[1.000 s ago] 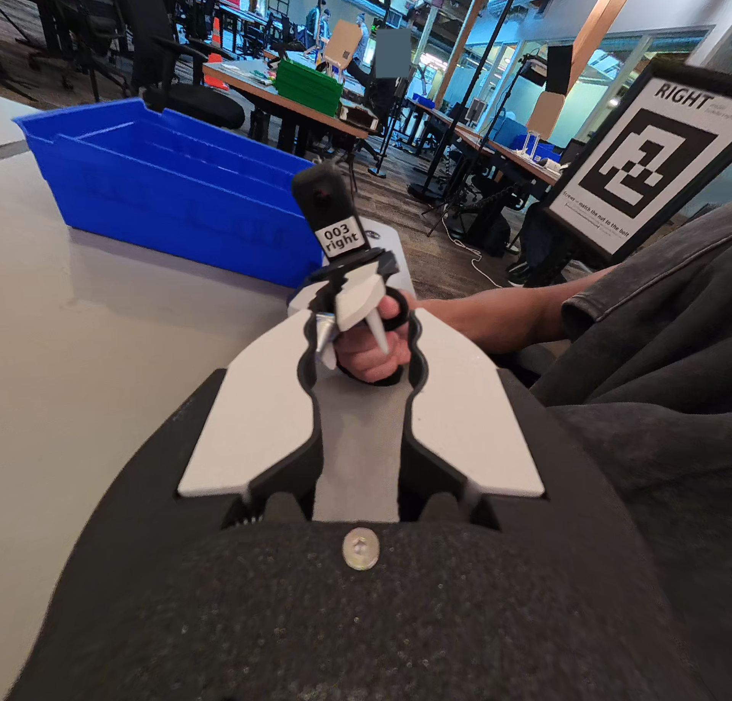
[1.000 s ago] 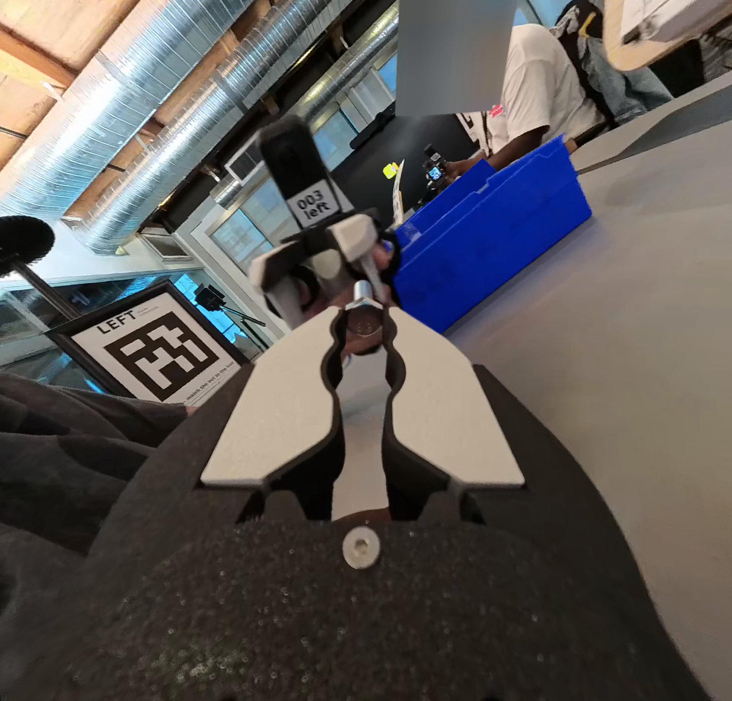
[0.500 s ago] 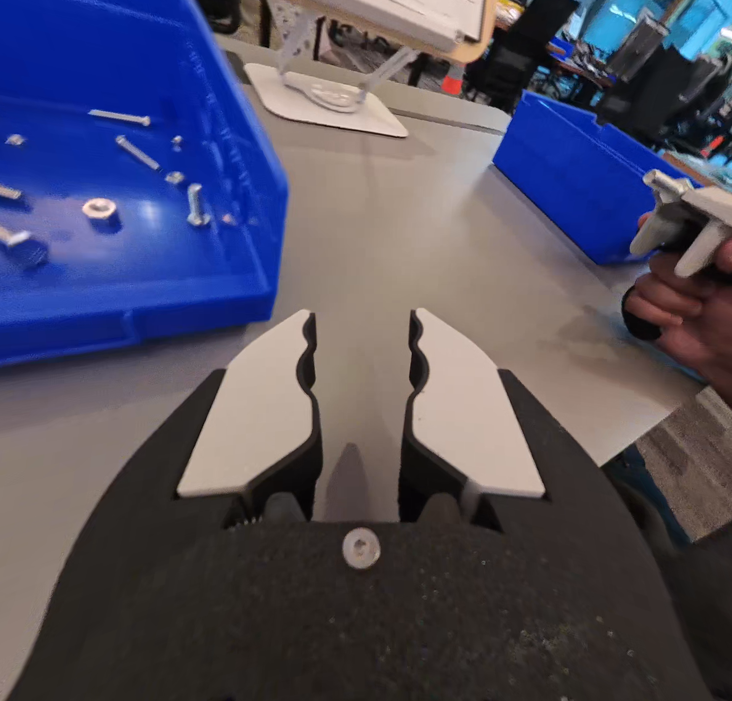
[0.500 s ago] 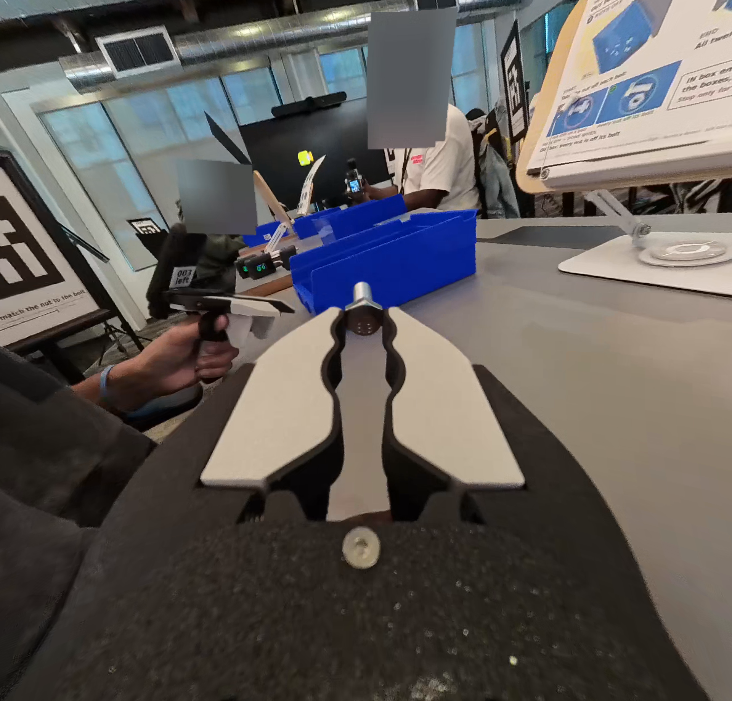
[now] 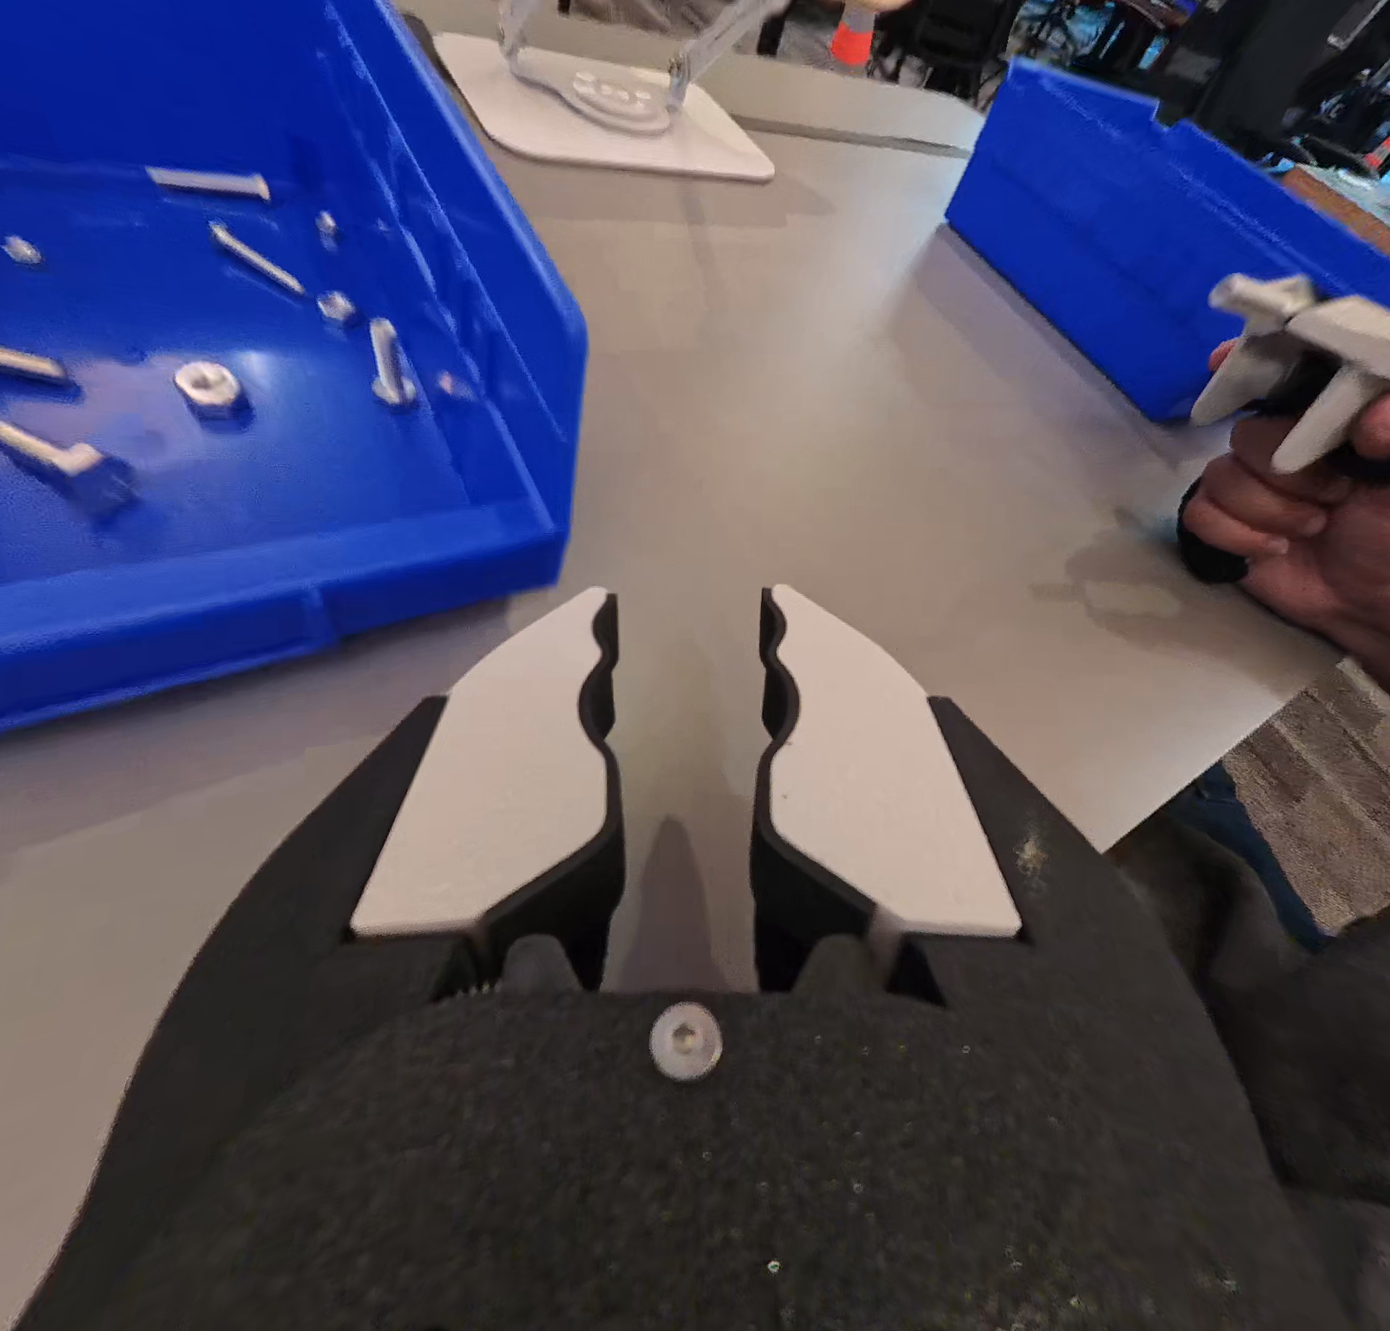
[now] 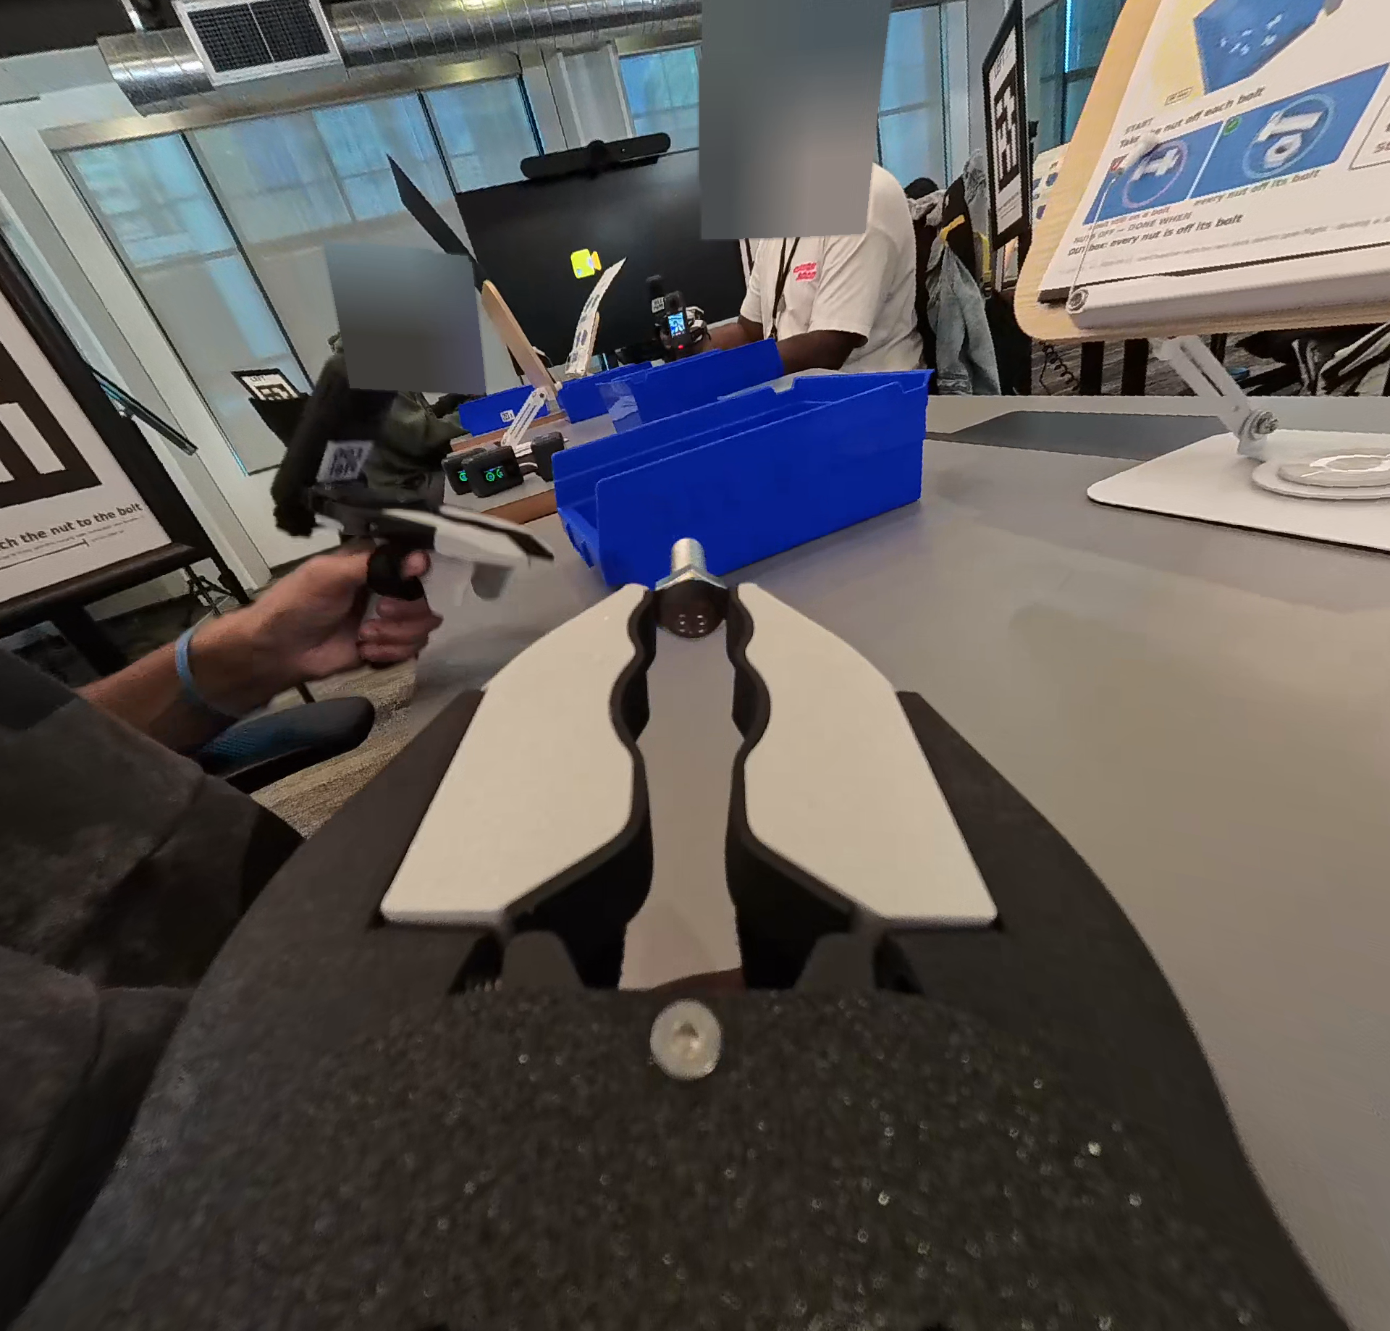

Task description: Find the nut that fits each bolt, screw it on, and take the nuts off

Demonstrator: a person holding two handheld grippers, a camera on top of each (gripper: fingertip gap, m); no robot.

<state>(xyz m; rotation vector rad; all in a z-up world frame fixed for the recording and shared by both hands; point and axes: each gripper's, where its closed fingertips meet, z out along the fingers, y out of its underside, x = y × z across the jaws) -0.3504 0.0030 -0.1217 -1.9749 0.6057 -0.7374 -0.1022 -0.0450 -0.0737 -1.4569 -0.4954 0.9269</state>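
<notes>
Swung away from the other tool a second ago, the left gripper [image 5: 688, 603] now hangs spread and empty over the grey table [image 5: 827, 407], the blue bin [image 5: 451, 557] of loose bolts and a nut [image 5: 207, 388] just ahead-left. Right wrist view: the right gripper [image 6: 690, 603] pinches a bolt [image 6: 688, 595] by its head at the fingertips, shank pointing away toward another blue bin [image 6: 752, 482].

Two bright blue bins [image 5: 421, 362] [image 5: 1113, 241] sit on a matte grey table [image 5: 827, 407], one at its left edge, one toward the far right corner. Silver bolts [image 5: 387, 362] and a silver hex nut [image 5: 207, 390] glint against the left bin's blue floor. The left gripper [image 5: 688, 610] shows pale grey fingers [image 5: 511, 768] edged in black on a speckled black body; the right gripper [image 6: 690, 603] matches it, pinching a silver bolt [image 6: 688, 595]. A white stand base [image 5: 602, 114] lies at the table's far edge.
</notes>
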